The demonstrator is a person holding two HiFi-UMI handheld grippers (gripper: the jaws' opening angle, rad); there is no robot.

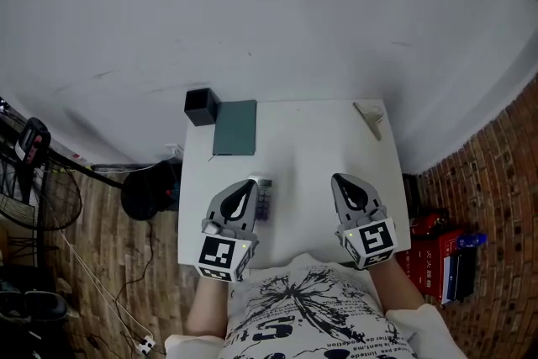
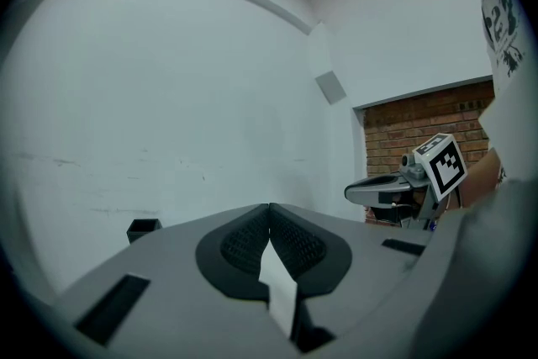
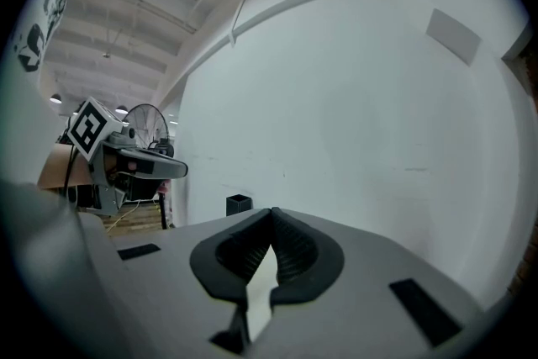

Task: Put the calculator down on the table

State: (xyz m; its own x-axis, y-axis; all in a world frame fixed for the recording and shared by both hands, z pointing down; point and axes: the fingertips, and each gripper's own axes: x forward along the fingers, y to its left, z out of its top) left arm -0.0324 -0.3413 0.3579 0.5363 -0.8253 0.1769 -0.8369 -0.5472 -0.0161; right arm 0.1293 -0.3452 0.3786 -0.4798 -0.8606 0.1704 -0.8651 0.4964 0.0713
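**Calculator down, both grippers empty**

And here's the calculator, lying flat on the white table, just to the right of the left gripper and tucked in beside its fingertips. That gripper's own view shows its two ribbed pads pressed tip to tip with nothing caught between them, so the jaws are closed on air. Over on the other side, the right gripper hangs well apart from the calculator, and its fingers are pinched together and empty too.

By the look of it, the put-down itself is done: the calculator rests on the tabletop with no grip on it. From above I can't tell whether the left fingers brush its edge.

Ahead of the left fingertips, well beyond the calculator, sit a dark notebook and a black box.

The next move, I'd say, calls only for drawing the left gripper clear without nudging the calculator sideways. The right one has nothing to do.
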